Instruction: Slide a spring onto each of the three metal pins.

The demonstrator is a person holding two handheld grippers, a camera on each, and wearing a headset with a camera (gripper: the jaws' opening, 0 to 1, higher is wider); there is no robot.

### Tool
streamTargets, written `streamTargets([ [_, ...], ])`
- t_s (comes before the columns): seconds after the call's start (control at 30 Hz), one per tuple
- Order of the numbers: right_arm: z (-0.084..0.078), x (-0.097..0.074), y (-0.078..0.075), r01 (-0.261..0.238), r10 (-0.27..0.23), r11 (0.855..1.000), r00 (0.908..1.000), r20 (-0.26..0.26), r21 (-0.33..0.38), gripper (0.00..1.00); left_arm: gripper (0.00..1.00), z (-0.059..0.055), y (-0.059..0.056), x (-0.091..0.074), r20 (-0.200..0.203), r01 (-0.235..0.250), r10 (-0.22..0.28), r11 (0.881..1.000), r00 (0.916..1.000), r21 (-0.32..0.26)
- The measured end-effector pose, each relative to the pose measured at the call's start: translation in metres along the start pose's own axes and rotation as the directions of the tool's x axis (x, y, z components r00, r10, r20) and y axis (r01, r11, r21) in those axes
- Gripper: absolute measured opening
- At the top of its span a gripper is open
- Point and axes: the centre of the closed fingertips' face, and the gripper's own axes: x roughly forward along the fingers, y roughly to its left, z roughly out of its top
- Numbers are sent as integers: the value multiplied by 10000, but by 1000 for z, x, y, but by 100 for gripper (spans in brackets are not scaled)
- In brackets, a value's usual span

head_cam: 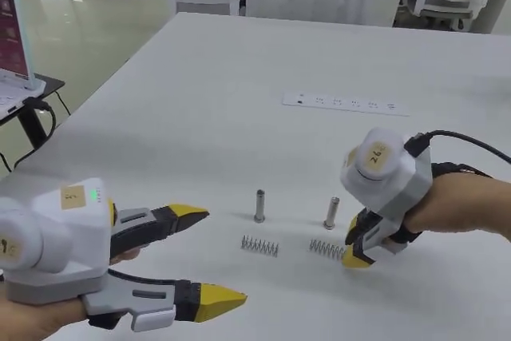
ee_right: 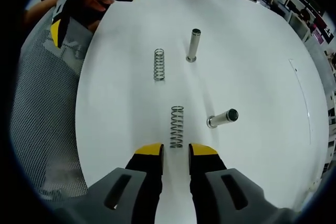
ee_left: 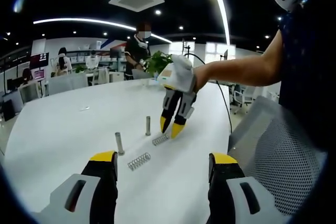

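- Springs: two lie flat on the white table (head_cam: 239, 101), one (head_cam: 259, 246) in front of the left pin (head_cam: 259, 205), the other (head_cam: 326, 249) in front of the right pin (head_cam: 331, 212).
- Both pins stand upright and bare, well apart from each other. In the right gripper view the nearer pin looks tipped over, which is the fisheye lens bending it.
- Right gripper (head_cam: 357, 255) points down at the table, its yellow tips at the right-hand spring's near end. The jaws are released, with a narrow gap wider than the spring.
- In the head view the gripper's own body covers part of those tips. Whether a tip touches the coil I cannot tell.
- Left gripper (head_cam: 217, 257) hovers low at the near left, jaws spread wide and holding nothing. Its rear is cut off by the bottom edge.
- A power strip (head_cam: 345, 104) lies flat farther back on the table; its sockets are too small to make out.
- A mesh chair (ee_left: 273, 145) sits at the table's edge in the left gripper view, partly cut off.
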Motion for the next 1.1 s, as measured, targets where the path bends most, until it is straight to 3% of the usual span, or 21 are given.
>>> streamTargets([
  [0.53, -2, 8, -1, 95, -106, 9994, 9994, -340, -320, 11, 66, -1, 1, 1, -28, 38, -39, 10000, 10000, -34],
  [1.1, 2, 7, -3, 209, -219, 9989, 9995, -228, -423, 8, 65, 0, 2, 3, -147, 121, -120, 9999, 9998, 87],
])
